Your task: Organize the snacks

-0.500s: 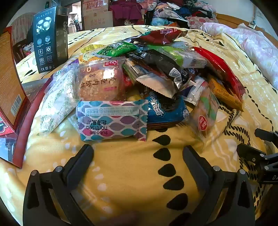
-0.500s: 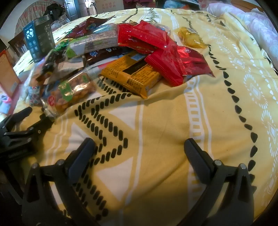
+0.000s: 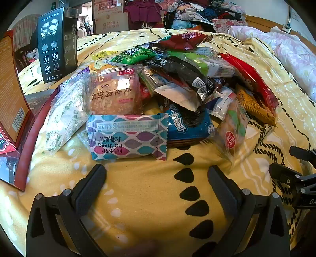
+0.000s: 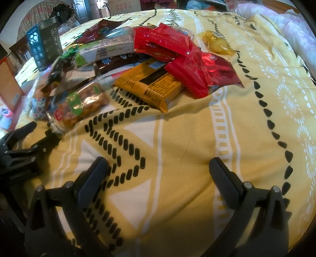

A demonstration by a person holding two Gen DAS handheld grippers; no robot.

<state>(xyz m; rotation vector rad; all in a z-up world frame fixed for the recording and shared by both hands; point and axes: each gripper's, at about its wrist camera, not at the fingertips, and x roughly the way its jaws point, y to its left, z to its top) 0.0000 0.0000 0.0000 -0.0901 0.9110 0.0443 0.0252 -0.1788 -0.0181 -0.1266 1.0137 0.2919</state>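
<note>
A heap of snack packets lies on a yellow patterned bedspread (image 3: 148,197). In the left wrist view the nearest is a pastel-patterned packet (image 3: 128,136), with a blue cookie pack (image 3: 187,126) and a clear pastry packet (image 3: 115,93) behind it. My left gripper (image 3: 156,174) hovers open just short of the patterned packet, nothing between its fingers. In the right wrist view an orange bar packet (image 4: 152,87), red packets (image 4: 177,51), a peanut bag (image 4: 83,104) and a lone yellow packet (image 4: 217,43) lie ahead. My right gripper (image 4: 158,168) is open over bare bedspread.
A black carton (image 3: 56,43) stands at the back left, and a red box (image 3: 11,110) lies open at the left edge. Piled clothes (image 3: 187,13) and a pink quilt (image 3: 292,53) bound the far and right sides. Each gripper shows at the other view's edge.
</note>
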